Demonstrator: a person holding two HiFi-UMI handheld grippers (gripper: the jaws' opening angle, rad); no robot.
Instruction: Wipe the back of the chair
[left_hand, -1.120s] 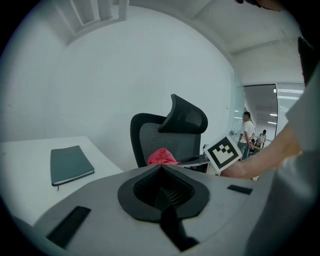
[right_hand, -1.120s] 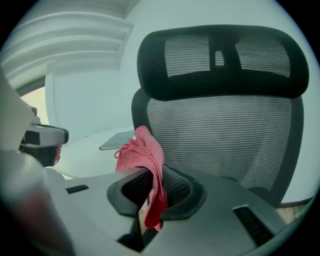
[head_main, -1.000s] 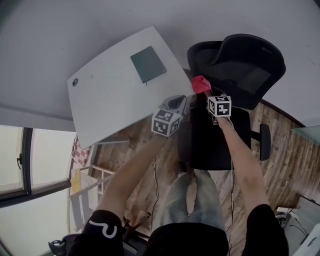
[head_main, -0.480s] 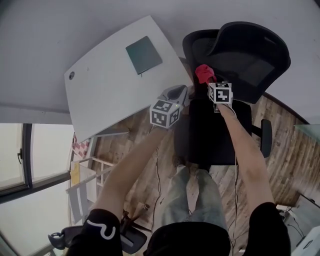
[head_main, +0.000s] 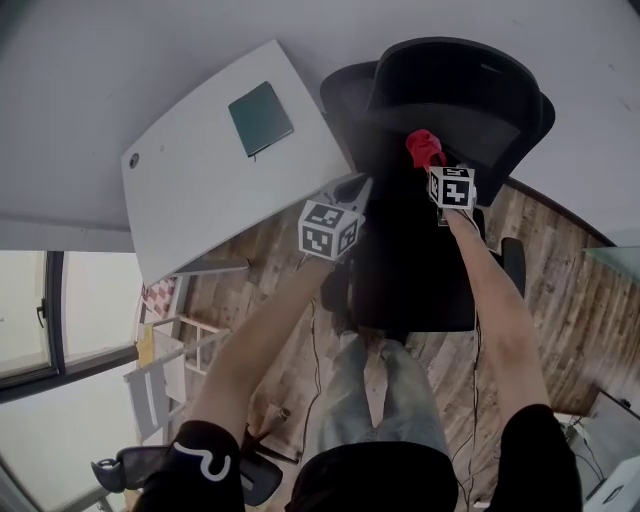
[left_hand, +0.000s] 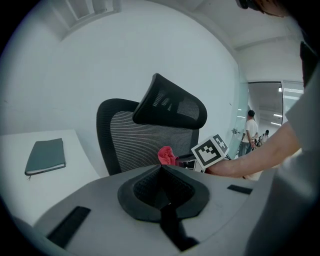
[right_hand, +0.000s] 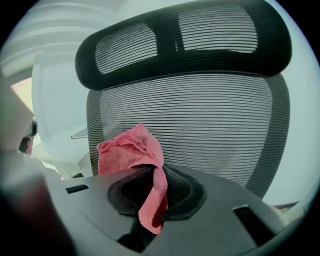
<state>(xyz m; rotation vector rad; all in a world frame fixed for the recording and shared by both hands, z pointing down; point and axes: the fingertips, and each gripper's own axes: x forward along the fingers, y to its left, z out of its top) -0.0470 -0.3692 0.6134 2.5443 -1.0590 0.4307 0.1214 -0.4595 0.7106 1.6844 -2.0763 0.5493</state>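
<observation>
A black office chair stands beside the desk, with a mesh backrest (right_hand: 200, 130) and a headrest (right_hand: 180, 40) above it. In the head view the backrest (head_main: 470, 85) is at the top. My right gripper (right_hand: 150, 197) is shut on a red cloth (right_hand: 132, 150), held close in front of the mesh. From above, the red cloth (head_main: 424, 148) sits just ahead of the right gripper's marker cube (head_main: 452, 187). My left gripper (left_hand: 166, 200) is shut on nothing and hovers left of the chair. Its view takes in the backrest (left_hand: 142, 147), the cloth (left_hand: 167, 156) and the right gripper's cube (left_hand: 210, 151).
A white desk (head_main: 190, 200) stands left of the chair, with a dark green notebook (head_main: 260, 118) on it. The chair's seat (head_main: 410, 270) and an armrest (head_main: 513, 265) lie below my arms. The floor is wood (head_main: 560, 290). People stand far off (left_hand: 249, 131) behind glass.
My right gripper has carried the red cloth up and right, from beside the chair's edge to in front of the mesh backrest. The chair now faces me more squarely. The left gripper barely moved.
</observation>
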